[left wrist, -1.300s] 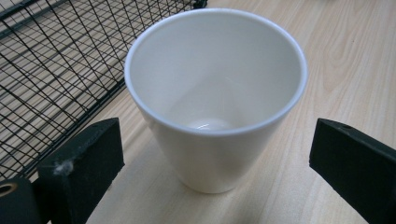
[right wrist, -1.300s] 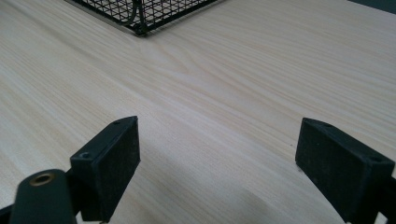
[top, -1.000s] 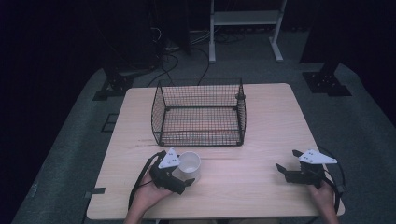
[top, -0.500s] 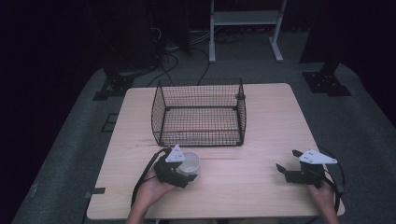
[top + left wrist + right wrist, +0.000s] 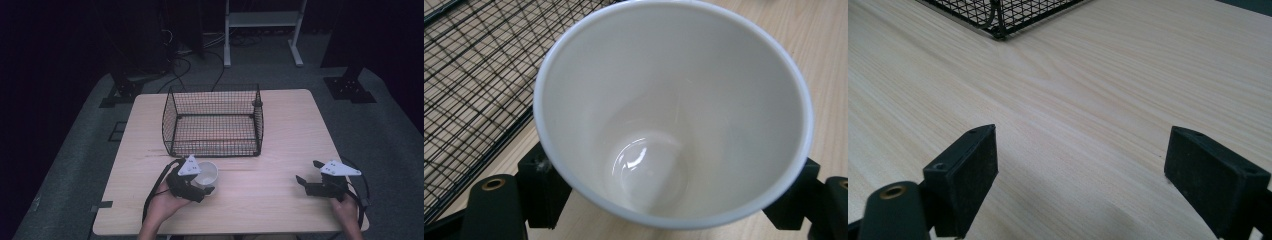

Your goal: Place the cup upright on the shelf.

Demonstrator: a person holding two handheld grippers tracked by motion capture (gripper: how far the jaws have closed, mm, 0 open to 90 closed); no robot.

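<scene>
Cup of white colour stands upright on the pale wooden tabletop, in the lower left part of the high view, just in front of the wire basket and a little apart from its near wall. The left gripper comes to the cup from the lower left, with the person's left hand under it and a black cable curving around the wrist. Its fingers have just been closing and now press on the cup from both sides. In the left gripper view the cup is very close, with its open mouth toward the camera; the inside is white and shiny, with nothing in it. One black finger shows at the lower left of the rim and the other at the lower right, both touching the outer wall. The basket mesh is in the upper left of that view.

In the middle of the high view the black basket is open on top, and the wood is visible through its bottom.

At the lower right, the right gripper lies low over the tabletop in the right hand, well apart from the cup. In the right gripper view its fingers stand wide, with bare wood between them, and one corner of the basket is at the top edge.
</scene>
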